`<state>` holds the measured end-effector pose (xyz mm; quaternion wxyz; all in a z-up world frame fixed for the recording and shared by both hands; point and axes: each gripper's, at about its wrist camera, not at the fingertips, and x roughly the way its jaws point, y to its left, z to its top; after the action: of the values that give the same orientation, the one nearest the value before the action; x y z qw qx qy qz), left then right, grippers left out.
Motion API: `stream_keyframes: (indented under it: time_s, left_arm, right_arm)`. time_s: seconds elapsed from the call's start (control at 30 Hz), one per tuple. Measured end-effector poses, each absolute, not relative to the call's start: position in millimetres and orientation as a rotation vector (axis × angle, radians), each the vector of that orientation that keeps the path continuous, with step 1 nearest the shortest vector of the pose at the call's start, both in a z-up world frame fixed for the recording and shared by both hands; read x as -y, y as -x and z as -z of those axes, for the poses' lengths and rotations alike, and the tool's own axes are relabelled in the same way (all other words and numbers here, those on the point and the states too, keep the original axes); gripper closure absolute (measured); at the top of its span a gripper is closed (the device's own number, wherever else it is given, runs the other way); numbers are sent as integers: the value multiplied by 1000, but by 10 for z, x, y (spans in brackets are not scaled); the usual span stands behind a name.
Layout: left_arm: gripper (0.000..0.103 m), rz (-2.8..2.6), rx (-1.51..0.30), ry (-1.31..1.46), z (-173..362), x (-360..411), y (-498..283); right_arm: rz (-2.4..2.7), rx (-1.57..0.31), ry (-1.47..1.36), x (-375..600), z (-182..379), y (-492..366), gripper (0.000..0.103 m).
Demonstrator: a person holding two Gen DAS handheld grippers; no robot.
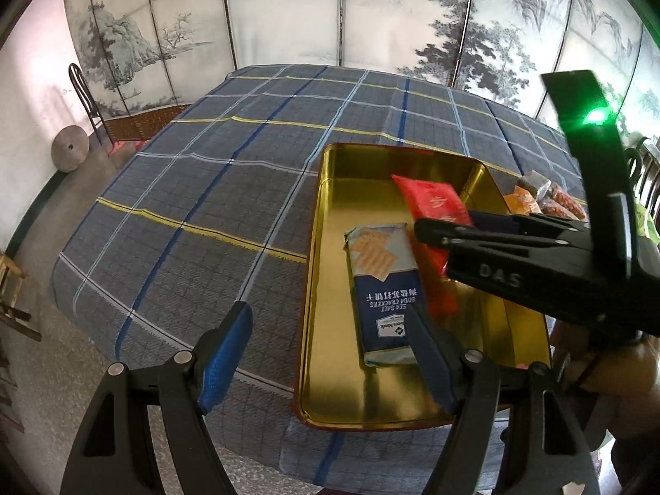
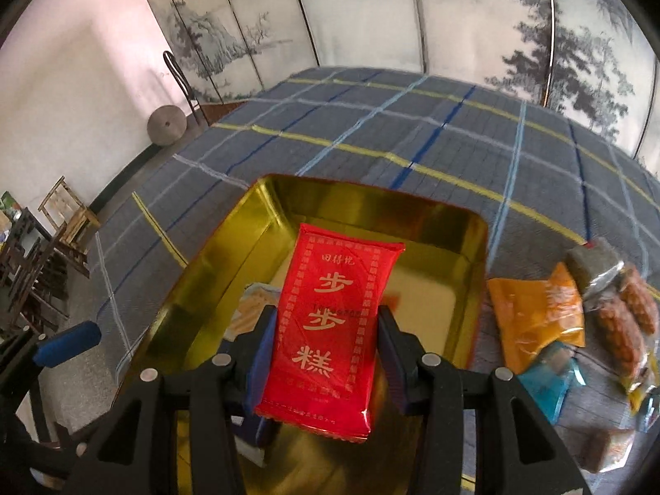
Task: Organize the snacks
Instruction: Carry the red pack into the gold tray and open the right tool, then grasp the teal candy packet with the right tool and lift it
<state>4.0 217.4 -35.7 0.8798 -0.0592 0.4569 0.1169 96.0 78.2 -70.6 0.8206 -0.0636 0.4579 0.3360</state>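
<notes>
Snack sorting on a table with a blue-grey plaid cloth (image 1: 231, 189), painted folding screen (image 1: 288, 12) behind it. Gold tin tray (image 1: 330, 330) sits on the near right part of the cloth. Right gripper (image 2: 326, 338) has its blue pads clamped on both long sides of a red cake packet (image 2: 330, 301) with gold characters, held over the tray's inside, packet tilted with its far end pointing away. From the left wrist view you can see that same packet (image 1: 433, 206) just right of a blue sea salt soda cracker pack (image 1: 383, 288), which lies flat in the tray, lengthwise.

Left gripper (image 1: 330, 354) is roughly half open with nothing between its fingers; one finger is over the cloth left of the tray, the other over the near end of the cracker pack. Can't tell if it touches.

Right of the tray, on the cloth, a loose pile: an orange packet (image 2: 536, 313), a teal packet (image 2: 548, 379), a grey wrapped one (image 2: 594, 264) and clear bags of brown snacks (image 2: 627, 330).
</notes>
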Motion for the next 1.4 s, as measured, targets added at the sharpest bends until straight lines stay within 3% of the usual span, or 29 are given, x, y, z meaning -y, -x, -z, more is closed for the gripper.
stream_keyframes:
  time_s: [0.3,0.5,0.7,1.07,1.13,1.2,1.4]
  left_arm:
    - [31,-234,-963,125,370,-2146,-52]
    - [31,-209,-953,108,348,-2050,-61]
    - [31,-186,-965,101,395,-1970,-99]
    - [31,-179,-984,100,459,-1951,-127]
    - [31,-179,-989,99,479,-1948,-136]
    - [31,-177,-993,95,492,-1943,-139]
    - [31,-171,-992,95,479,-1920,-143]
  right_arm:
    - [-705,-951,9,-570,634,-1041,51]
    - [-570,-893,-70,103,552,-979,51]
    - [-424,-953,-125,683,788,-1051,51]
    - [-392,-1005,-169,621,1037,-1343,51]
    - [-377,-1000,-184,615,1063,-1394,52]
    - [-366,-998,-172,606,1070,-1411,60]
    - [-323,-997,-56,432,1048,-1426,62]
